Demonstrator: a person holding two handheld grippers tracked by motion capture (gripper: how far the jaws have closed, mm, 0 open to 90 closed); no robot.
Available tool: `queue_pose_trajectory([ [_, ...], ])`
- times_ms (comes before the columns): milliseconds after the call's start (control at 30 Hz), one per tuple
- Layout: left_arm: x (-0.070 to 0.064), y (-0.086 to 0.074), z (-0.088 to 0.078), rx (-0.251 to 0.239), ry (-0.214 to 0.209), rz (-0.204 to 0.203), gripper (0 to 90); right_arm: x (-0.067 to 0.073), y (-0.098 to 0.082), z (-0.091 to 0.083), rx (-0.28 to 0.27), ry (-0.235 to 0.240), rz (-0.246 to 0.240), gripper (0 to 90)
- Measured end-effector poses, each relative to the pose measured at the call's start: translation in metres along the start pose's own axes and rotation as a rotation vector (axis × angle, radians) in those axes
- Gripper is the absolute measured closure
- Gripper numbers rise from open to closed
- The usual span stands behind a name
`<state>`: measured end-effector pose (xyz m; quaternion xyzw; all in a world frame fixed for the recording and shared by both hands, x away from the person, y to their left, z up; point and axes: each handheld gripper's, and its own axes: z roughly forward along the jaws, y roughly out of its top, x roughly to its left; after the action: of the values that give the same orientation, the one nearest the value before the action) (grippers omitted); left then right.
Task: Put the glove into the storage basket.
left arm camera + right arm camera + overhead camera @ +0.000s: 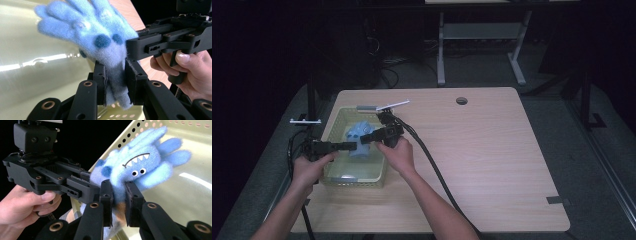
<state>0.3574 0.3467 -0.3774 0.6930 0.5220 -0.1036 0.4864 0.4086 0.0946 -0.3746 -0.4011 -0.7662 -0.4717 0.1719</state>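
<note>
A blue plush monster (pixel 357 131) with a zigzag mouth and small eyes hangs over the pale green basket (pixel 354 180) at the table's left. In the left gripper view, my left gripper (pixel 115 75) is shut on a lower limb of the plush (pixel 95 32), whose fuzzy fingers spread up and left. My right gripper (pixel 118 192) is shut on another part of the plush (pixel 145 162), just below its face. The two grippers meet at the toy from opposite sides, left gripper (pixel 354 146) and right gripper (pixel 368 137) almost touching.
The perforated basket wall (pixel 190 135) and its shiny floor (pixel 30 75) lie behind the toy. A white strip (pixel 393 105) and a grey piece (pixel 367 107) rest beyond the basket. The wooden table (pixel 482 150) has a round hole (pixel 461 100). A black cable (pixel 432 165) trails across it.
</note>
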Motion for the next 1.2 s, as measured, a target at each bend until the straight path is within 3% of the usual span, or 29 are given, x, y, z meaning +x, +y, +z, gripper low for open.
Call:
queue_pose_trajectory([
  [333, 0.01, 0.001, 0.004, 0.069, 0.058, -0.006, 71.8, -0.008, -0.004, 0.017, 0.042, -0.016, 0.016, 78.6],
  [633, 0.016, 0.0, 0.012, 0.144, 0.163, 0.016, 72.4, -0.013, -0.009, 0.036, 0.086, -0.058, 0.035, 78.9],
  [767, 0.016, 0.0, 0.017, 0.173, 0.202, 0.018, 72.7, -0.014, -0.009, 0.039, 0.102, -0.085, 0.02, 78.8],
  [867, 0.016, 0.0, 0.022, 0.191, 0.235, 0.021, 72.8, -0.014, -0.009, 0.04, 0.12, -0.109, 0.02, 76.8],
  [900, 0.016, -0.001, 0.026, 0.225, 0.273, 0.041, 72.8, -0.013, -0.009, 0.039, 0.128, -0.151, 0.006, 75.2],
  [933, 0.017, -0.001, 0.029, 0.251, 0.3, 0.044, 72.8, -0.013, -0.009, 0.038, 0.13, -0.161, 0.002, 74.5],
  [1000, 0.018, -0.002, 0.032, 0.271, 0.319, 0.049, 72.8, -0.012, -0.009, 0.036, 0.13, -0.169, -0.004, 73.5],
  [1033, 0.021, -0.003, 0.038, 0.304, 0.332, 0.021, 72.2, -0.009, -0.008, 0.033, 0.126, -0.17, -0.016, 72.3],
  [1067, 0.021, -0.003, 0.038, 0.304, 0.332, 0.021, 71.7, -0.009, -0.008, 0.033, 0.126, -0.17, -0.016, 72.3],
  [1100, 0.022, -0.002, 0.039, 0.33, 0.358, 0.034, 70.5, -0.007, -0.008, 0.031, 0.128, -0.165, -0.022, 72.4],
  [1200, 0.02, 0.0, 0.038, 0.338, 0.377, 0.047, 65.2, -0.005, -0.008, 0.028, 0.13, -0.163, -0.029, 72.5],
])
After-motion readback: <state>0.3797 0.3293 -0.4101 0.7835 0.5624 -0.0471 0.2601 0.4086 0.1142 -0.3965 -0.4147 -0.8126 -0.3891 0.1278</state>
